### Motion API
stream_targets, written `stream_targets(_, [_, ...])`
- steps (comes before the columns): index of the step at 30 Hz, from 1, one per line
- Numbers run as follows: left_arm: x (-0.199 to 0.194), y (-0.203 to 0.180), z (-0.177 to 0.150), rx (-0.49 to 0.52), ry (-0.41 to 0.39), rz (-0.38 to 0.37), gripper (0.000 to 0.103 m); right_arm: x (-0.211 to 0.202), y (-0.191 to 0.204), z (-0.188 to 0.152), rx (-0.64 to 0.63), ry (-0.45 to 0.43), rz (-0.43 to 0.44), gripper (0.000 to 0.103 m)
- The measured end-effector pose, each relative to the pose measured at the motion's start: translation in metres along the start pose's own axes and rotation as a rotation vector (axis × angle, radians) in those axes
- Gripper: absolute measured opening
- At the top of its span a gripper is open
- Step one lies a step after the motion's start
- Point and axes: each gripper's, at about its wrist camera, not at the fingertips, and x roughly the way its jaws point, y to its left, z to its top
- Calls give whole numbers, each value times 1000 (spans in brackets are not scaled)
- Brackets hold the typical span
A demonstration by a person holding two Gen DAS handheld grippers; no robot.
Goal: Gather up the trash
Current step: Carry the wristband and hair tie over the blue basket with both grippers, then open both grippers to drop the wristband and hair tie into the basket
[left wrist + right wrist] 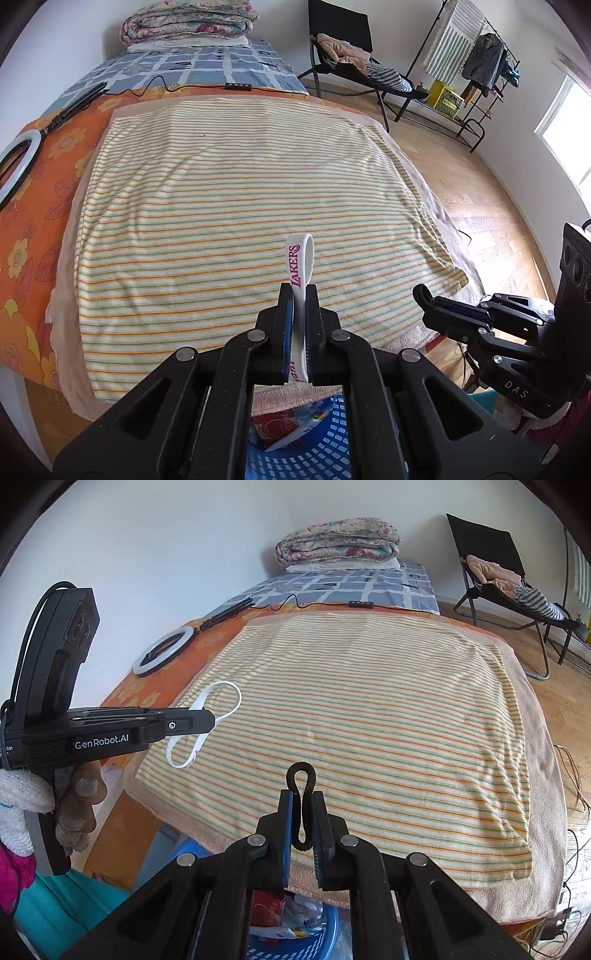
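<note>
My left gripper (300,291) is shut on a white wristband (301,264) printed "LAKERS" in purple, held above the striped towel's near edge. The wristband also shows in the right wrist view (218,716), pinched into a figure eight by the left gripper (210,722). My right gripper (302,797) is shut on a black loop band (302,775); it shows at the right of the left wrist view (424,295). A blue mesh basket (332,424) with wrappers sits below both grippers, and shows in the right wrist view (328,926).
A yellow-striped towel (240,206) covers the bed over an orange floral sheet (33,206). A ring light (162,651) lies at the left edge. Folded quilts (188,20) are at the far end. A black chair (343,48) and a clothes rack (476,74) stand on the wood floor.
</note>
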Motion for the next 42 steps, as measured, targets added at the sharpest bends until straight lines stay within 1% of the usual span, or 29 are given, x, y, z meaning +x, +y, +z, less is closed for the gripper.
stream_targets(8, [-17,-4,-56,4,27,2,3,-13,8,-37,16,35,33,7])
stream_targets(17, [-13,-6,-107,31,85,22,3,-8,16,-69,25,78,53,7])
stream_targets(27, [3,-4,-144,38,159,19,3,9,27,-96,26,139,74,8])
stream_targets(33, [13,-5,-155,45,196,29,3,16,29,-102,30,162,81,8])
stream_targets(39, [17,-4,-156,44,205,38,4,20,31,-103,28,166,79,14])
stream_targets(42, [18,-2,-156,42,207,53,4,20,33,-103,26,165,76,27])
